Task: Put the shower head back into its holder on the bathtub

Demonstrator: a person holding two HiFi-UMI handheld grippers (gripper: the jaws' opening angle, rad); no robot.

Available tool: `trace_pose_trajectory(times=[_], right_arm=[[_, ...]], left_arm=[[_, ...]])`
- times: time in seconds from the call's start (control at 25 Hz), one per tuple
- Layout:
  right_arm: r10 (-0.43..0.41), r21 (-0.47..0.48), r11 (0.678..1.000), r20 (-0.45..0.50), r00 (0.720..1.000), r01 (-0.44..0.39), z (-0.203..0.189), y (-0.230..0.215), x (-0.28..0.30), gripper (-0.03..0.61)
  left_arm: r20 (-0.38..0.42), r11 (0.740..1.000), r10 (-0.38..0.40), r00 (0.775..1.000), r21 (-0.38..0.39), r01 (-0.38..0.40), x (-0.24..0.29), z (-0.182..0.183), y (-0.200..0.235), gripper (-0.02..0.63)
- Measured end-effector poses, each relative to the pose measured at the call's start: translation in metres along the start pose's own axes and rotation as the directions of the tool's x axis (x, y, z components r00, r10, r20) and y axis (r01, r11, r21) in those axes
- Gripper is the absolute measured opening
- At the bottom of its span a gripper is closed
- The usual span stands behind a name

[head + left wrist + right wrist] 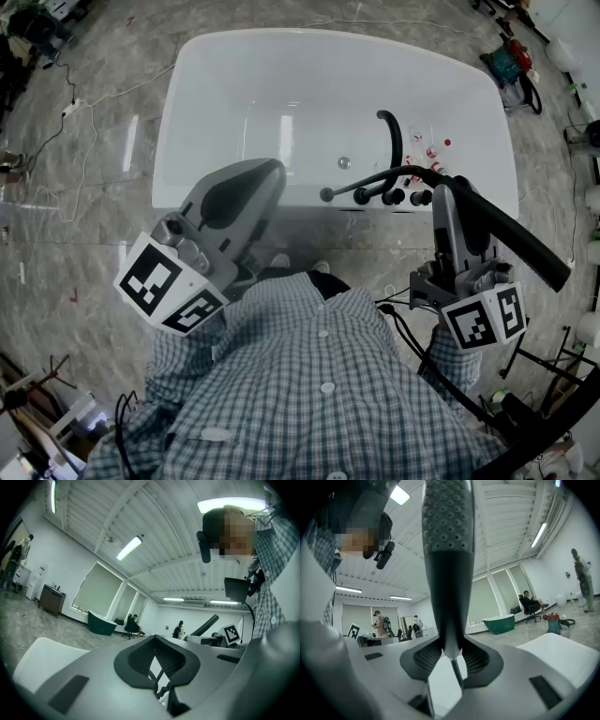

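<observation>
A black shower head lies across my right gripper, slanting toward the lower right, and its hose runs back to the tap knobs on the white bathtub's rim. In the right gripper view the handle rises straight up between the jaws, nozzle face at the top, with my right gripper shut on it. My left gripper hovers over the tub's near left rim. In the left gripper view my left gripper has its jaws together, holding nothing. I cannot make out the holder.
A curved black spout stands behind the knobs. Cables trail over the marble floor at the left. A teal and red machine sits at the upper right. Seated and standing people and a green tub are far across the room.
</observation>
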State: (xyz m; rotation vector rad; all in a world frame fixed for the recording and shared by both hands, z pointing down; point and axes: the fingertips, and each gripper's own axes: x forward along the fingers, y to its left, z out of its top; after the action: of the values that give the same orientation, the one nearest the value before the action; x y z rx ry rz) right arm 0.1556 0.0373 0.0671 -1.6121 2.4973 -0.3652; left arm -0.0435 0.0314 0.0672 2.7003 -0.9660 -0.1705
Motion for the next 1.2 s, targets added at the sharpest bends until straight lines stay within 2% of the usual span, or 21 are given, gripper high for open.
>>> trace_pose_trajectory(times=[0.68,1.2], right_arm=[[-0.041,0.049,0.998,0.003,0.999,0.041,-0.004,-0.01,-0.002,0.126],[-0.049,0.04,0.998,-0.009,0.999,0.05,-0.004,-0.01,-0.006,0.127]], left_arm=[[-0.006,1.0,-0.001,1.0,-0.005,0.001,0.0,-0.004,0.0,0.009],[-0.007,1.0,-0.008,1.0,-0.007,0.008,0.001,-0.004,-0.002,0.009]])
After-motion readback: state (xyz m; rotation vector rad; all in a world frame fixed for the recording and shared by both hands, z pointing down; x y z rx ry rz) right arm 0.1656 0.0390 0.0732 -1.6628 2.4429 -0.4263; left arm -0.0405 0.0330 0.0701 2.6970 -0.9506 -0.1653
